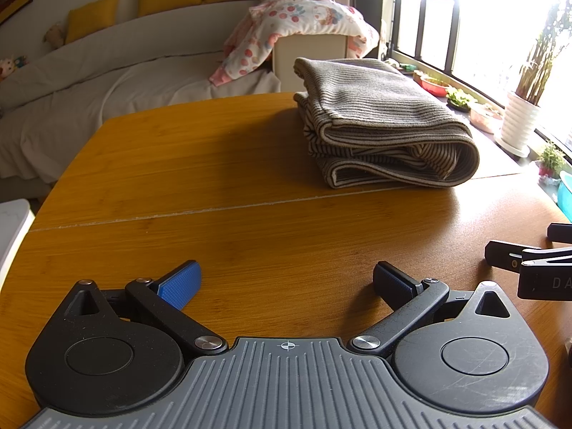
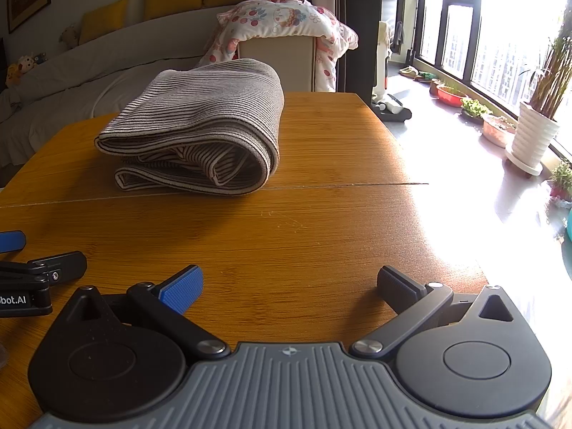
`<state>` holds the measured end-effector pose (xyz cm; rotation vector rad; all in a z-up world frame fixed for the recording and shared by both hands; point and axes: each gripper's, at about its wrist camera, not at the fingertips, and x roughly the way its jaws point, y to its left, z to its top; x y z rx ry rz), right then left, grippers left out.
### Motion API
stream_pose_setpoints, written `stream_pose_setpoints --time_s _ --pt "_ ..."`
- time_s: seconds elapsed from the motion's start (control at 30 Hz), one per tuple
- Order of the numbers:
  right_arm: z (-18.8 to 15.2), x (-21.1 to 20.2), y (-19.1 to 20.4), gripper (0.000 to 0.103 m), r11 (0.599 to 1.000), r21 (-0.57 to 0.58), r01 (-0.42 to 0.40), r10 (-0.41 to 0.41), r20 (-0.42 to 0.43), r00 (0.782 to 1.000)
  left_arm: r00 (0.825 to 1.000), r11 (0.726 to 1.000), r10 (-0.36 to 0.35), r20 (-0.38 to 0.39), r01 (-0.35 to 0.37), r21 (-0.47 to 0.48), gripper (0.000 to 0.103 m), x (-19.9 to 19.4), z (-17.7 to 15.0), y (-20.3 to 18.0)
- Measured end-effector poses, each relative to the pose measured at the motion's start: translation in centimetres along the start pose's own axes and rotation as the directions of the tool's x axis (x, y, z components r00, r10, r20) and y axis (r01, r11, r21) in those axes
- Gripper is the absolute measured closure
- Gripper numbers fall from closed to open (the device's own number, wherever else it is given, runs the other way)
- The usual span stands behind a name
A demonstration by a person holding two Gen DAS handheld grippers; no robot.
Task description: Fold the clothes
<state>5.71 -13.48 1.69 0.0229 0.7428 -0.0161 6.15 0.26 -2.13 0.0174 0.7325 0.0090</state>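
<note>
A grey striped garment (image 1: 382, 121) lies folded in a thick stack on the far part of the wooden table (image 1: 214, 178). It also shows in the right wrist view (image 2: 200, 125), left of centre. My left gripper (image 1: 286, 282) is open and empty, low over the near table, well short of the garment. My right gripper (image 2: 289, 286) is open and empty, also near the front edge. Each gripper shows at the edge of the other's view: the right one (image 1: 529, 261), the left one (image 2: 32, 268).
A sofa (image 1: 107, 57) with yellow cushions stands behind the table, a floral quilt (image 1: 304, 25) draped over its end. Potted plants (image 2: 536, 132) line the window on the right. The table's right edge (image 2: 447, 207) drops to the sunlit floor.
</note>
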Motion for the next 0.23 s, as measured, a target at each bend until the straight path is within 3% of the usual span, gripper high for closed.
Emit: stream_pose_setpoints --time_s 0.23 --pt "-0.02 -0.06 0.17 0.0 1.0 0.003 0.004 -0.004 -0.002 1.0 1.0 0.999 -0.024 0.011 0.024 -0.031 0.0 -0.11 -0.03 0.74"
